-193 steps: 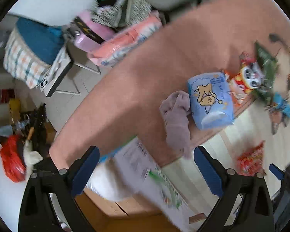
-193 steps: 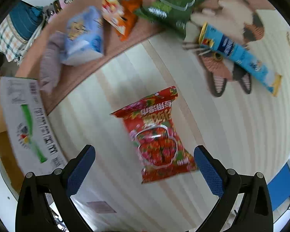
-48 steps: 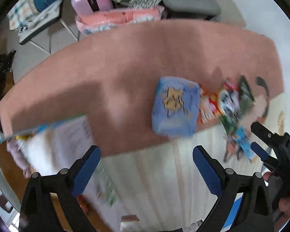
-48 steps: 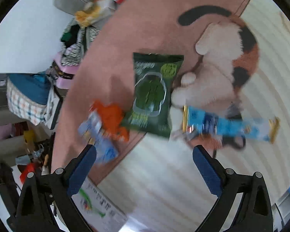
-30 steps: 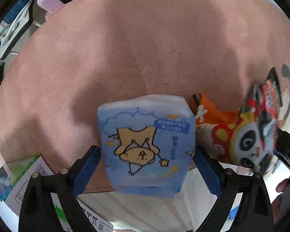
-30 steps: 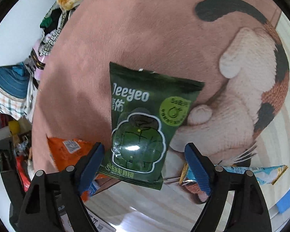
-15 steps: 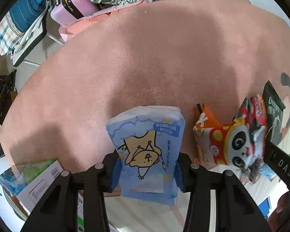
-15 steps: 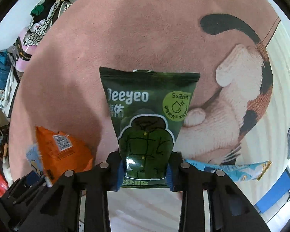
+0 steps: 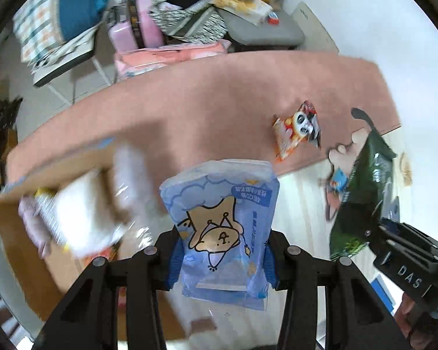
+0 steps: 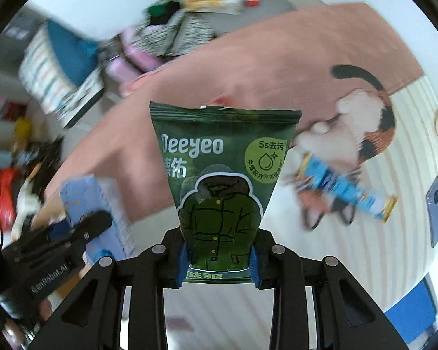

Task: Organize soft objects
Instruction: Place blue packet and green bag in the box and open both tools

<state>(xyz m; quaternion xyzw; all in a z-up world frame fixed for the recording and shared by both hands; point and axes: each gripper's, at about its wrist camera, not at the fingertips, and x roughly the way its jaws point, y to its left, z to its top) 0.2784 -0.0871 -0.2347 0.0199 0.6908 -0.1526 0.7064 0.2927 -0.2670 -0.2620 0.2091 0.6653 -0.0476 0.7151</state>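
Pink carpet is filling the upper half of both wrist views, with pale striped flooring below it. In the left view the left gripper is clamping its 2 fingers on the lower part of the blue tissue pack, which is hanging clear of the floor at lower centre. In the right view the right gripper is pinching the bottom edge of the green wipes pack, holding it upright at centre frame. An open cardboard box, blurred and already containing soft items, is sitting at the left of the left view. Judged step: transport of 2 packs toward the box. The next move is calling for positioning each pack over the opening before releasing.
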